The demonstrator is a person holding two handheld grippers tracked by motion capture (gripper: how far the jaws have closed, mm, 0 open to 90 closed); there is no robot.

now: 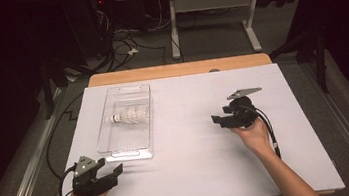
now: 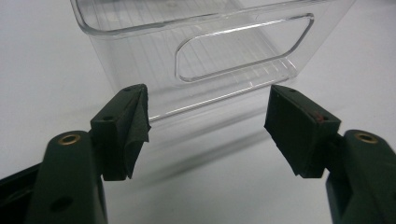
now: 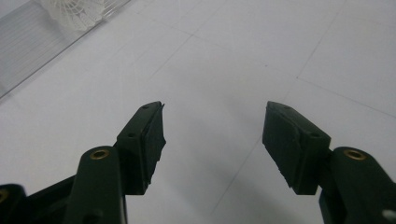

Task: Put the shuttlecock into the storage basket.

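Looking from the high view, your shuttlecocks (image 1: 129, 117) lie in the clear tray (image 1: 111, 136): light, crushable, so grip the cork. Left gripper (image 2: 208, 119) view: jaws wide, empty, facing the tray's handle end. Right gripper (image 3: 212, 135) view: wide, empty.

A lab is suggested. A white-covered table (image 1: 192, 176) is ringed by dark curtains (image 1: 1, 59). Loose cables (image 1: 123, 44) are strewn across grey carpet (image 1: 215, 35) behind it.

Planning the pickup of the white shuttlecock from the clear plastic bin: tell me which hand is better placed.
Left, probably. The left gripper sits open just before the clear plastic bin holding the white shuttlecock, facing its handle end. The right gripper, also open, is farther across the white table.
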